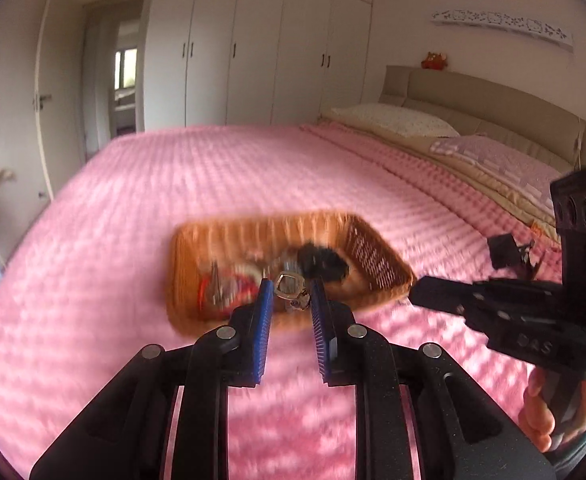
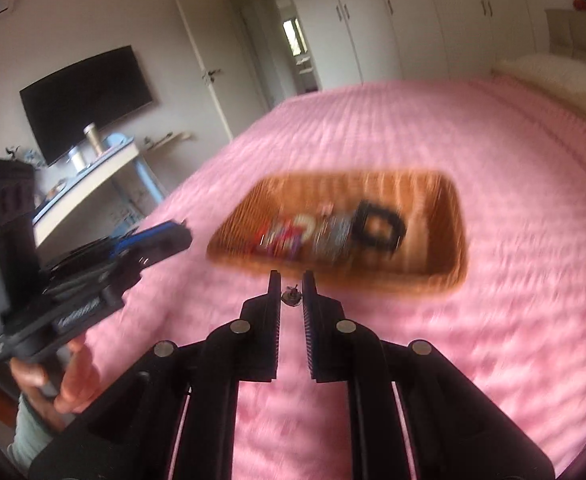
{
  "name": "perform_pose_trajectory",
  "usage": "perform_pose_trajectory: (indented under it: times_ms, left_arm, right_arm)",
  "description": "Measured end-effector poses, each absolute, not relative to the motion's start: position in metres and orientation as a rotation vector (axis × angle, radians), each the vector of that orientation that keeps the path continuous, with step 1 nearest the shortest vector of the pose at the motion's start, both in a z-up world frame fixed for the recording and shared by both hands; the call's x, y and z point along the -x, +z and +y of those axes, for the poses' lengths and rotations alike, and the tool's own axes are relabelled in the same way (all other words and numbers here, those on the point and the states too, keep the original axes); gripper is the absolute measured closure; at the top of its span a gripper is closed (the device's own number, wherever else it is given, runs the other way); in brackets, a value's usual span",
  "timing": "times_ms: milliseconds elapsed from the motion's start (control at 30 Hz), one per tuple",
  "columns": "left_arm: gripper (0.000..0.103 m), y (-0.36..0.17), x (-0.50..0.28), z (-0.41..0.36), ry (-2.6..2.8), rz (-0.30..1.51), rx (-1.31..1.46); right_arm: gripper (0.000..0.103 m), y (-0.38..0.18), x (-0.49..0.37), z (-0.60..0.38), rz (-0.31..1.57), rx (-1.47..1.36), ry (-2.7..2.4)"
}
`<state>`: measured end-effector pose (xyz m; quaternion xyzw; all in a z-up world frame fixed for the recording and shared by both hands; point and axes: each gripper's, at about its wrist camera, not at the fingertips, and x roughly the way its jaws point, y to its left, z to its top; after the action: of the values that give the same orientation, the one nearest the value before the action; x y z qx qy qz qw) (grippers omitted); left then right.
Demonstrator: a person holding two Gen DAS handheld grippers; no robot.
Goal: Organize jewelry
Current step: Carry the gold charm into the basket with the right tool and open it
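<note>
Left gripper (image 1: 291,294) is clamped on a silver piece (image 1: 291,286), squarish ring with a clasp-like bit hanging off it, pinched right at the blue fingertips (image 1: 265,292). Exact type unclear, too blurred. Right gripper (image 2: 292,285) is pinched nearly closed on a tiny metal item (image 2: 292,295), maybe an earring or stud, also at the very tips.

Both pieces hang over the near long edge of the wicker basket (image 2: 449,216) on the pink bedspread (image 1: 253,168), clear of the rim as far as I can tell. The basket's long axis runs across both views; its near rim sits just ahead of both tips. Remaining jewelry lies in it: red tangle (image 1: 229,288) toward the left end, black ring-shaped band (image 2: 379,228) toward the right.

The left wrist view shows the right gripper off to the right, beyond the basket's right end, but not its load. The right wrist view shows that load, and the left gripper at left, with the silver piece hidden.

Risk, my guess: tip-only grips, easy to drop.
</note>
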<state>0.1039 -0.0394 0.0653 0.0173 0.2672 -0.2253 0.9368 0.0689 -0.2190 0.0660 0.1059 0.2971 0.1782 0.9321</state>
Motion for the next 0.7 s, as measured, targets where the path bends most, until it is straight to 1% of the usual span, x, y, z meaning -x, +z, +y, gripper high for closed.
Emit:
perform_pose_trajectory:
  times_ms: [100, 233, 467, 567, 700]
  left_arm:
    - [0.085, 0.071, -0.127, -0.043, -0.457, 0.544, -0.019]
    - [0.085, 0.059, -0.166, -0.041, -0.450, 0.546, 0.035]
    - [0.085, 0.015, -0.222, -0.044, -0.422, 0.599, 0.037]
    - [0.085, -0.002, -0.237, -0.034, -0.438, 0.634, 0.083]
    - [0.085, -0.014, -0.246, -0.026, -0.444, 0.673, 0.101]
  right_arm:
    - [0.094, 0.077, -0.101, -0.215, 0.581, -0.200, 0.343]
    - [0.094, 0.075, -0.147, -0.206, 0.587, -0.154, 0.313]
    - [0.094, 0.033, -0.223, -0.186, 0.712, -0.096, 0.271]
    - [0.094, 0.014, -0.244, -0.183, 0.772, -0.104, 0.268]
    - [0.094, 0.006, -0.257, -0.183, 0.790, -0.124, 0.265]
